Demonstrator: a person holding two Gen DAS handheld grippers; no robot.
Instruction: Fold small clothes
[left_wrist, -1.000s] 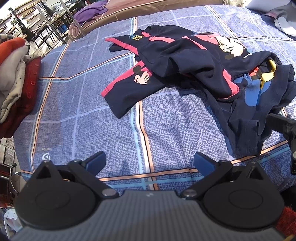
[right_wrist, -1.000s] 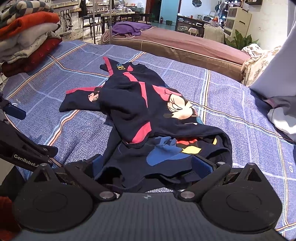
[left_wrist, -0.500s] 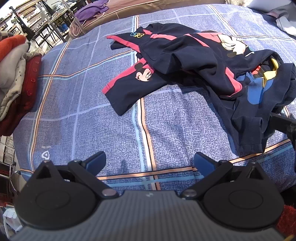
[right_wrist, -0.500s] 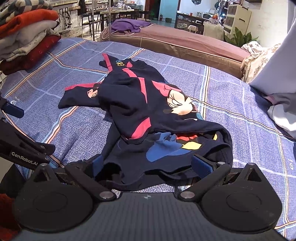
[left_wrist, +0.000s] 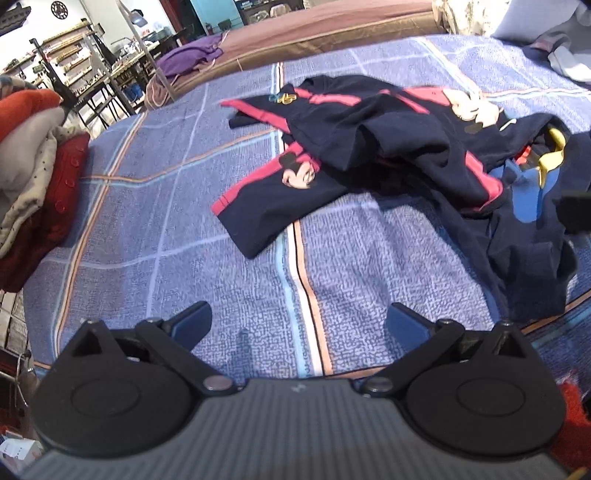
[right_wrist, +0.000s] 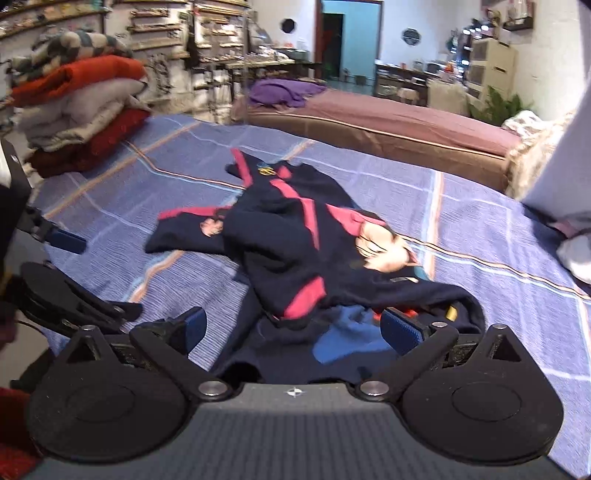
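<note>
Navy cartoon-print garment (left_wrist: 388, 147) lies crumpled on the plaid bedspread (left_wrist: 147, 221), our left gripper (left_wrist: 299, 321) spread wide and now tilted up; right view: our right gripper (right_wrist: 288, 328), also raised, straddles its hem unclamped, folding unstarted.

One navy garment (left_wrist: 388, 147), two claws, one stack of folded clothes (right_wrist: 77, 110)

Premises: large live-in room, part home, part workshop or shop. Blue plaid bed (right_wrist: 480, 236) near; brown bed (right_wrist: 388, 122) beyond with purple cloth (right_wrist: 284, 90). Folded pile (right_wrist: 77, 107) far left; wall racks (right_wrist: 159, 26) (contents unclear) behind; plant (right_wrist: 498, 107) far right.
</note>
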